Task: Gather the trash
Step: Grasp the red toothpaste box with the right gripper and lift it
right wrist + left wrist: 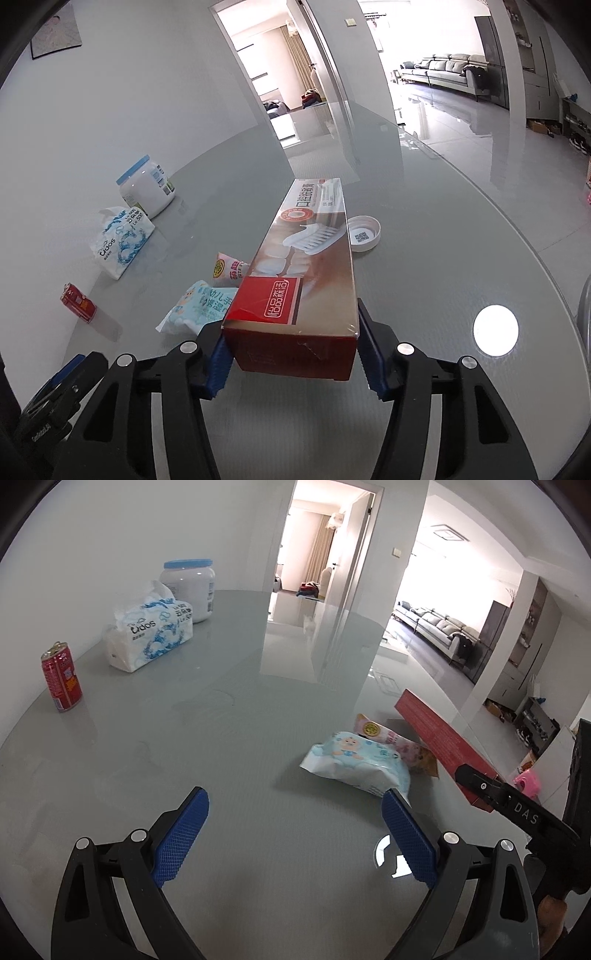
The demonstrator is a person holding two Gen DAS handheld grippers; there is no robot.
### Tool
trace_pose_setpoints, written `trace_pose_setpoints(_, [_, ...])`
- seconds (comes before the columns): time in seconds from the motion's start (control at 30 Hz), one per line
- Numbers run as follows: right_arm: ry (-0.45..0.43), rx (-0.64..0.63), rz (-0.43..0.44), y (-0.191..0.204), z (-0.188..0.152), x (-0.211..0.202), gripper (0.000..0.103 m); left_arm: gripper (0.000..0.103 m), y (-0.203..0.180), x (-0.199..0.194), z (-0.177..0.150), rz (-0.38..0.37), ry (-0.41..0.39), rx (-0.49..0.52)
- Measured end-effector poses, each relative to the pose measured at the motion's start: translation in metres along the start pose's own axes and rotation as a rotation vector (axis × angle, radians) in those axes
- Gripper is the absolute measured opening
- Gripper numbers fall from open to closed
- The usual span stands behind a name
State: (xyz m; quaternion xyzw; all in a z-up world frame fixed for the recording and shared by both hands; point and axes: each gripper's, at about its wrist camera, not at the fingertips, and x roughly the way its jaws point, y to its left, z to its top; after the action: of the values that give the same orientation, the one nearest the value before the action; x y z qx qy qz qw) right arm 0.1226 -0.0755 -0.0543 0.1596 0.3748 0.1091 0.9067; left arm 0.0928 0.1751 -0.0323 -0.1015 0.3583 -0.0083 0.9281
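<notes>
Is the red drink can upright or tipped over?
Upright: the red can stands on its base on the glass table, top end up.

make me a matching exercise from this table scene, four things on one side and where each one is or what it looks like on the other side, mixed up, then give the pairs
Things:
1. toothpaste box
2. red can
3. white jar
4. loose white lid

Descriptions:
A. blue lid on top, behind the tissue pack
B. lying open side up beside the box's far end
C. clamped between the right hand-held gripper pads
D. standing alone on the table's left side

Pairs: 1-C, 2-D, 3-A, 4-B
</notes>
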Motion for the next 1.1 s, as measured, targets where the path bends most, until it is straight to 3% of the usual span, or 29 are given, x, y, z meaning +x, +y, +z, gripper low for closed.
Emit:
trace_pose_setpoints(0.13, [0.009, -0.013, 0.021, -0.019, -0.014, -0.022, 0.056, 0.093, -0.029, 0.002, -0.006, -0.016, 0.019, 0.024])
trace_pose_setpoints(0.27, [0.076, -0.035, 0.022, -0.038, -0.029, -0.034, 0.055, 0.093, -0.050, 0.006, -0.008, -0.019, 0.025, 0.050])
trace_pose_setpoints(0.6, [0.132, -0.107, -0.044, -0.066, -0.057, -0.055, 0.054, 0.093, -0.076, 0.017, -0.015, -0.005, 0.049, 0.074])
trace_pose_setpoints(0.63, [0.135, -0.106, -0.046, -0.067, -0.057, -0.054, 0.055, 0.093, -0.077, 0.017, -0.014, -0.002, 0.048, 0.076])
trace_pose_setpoints(0.77, [0.107, -0.091, -0.027, -0.072, -0.051, -0.063, 0.074, 0.093, -0.078, 0.020, -0.013, 0.013, 0.048, 0.079])
trace_pose_setpoints(0.9, [0.105, -0.105, -0.054, -0.065, -0.035, -0.055, 0.074, 0.093, -0.077, 0.025, -0.012, 0.024, 0.058, 0.071])
trace_pose_setpoints(1.1, [0.227, -0.119, -0.122, -0.057, -0.017, -0.017, 0.074, 0.093, -0.076, 0.027, -0.014, 0.053, 0.061, 0.062])
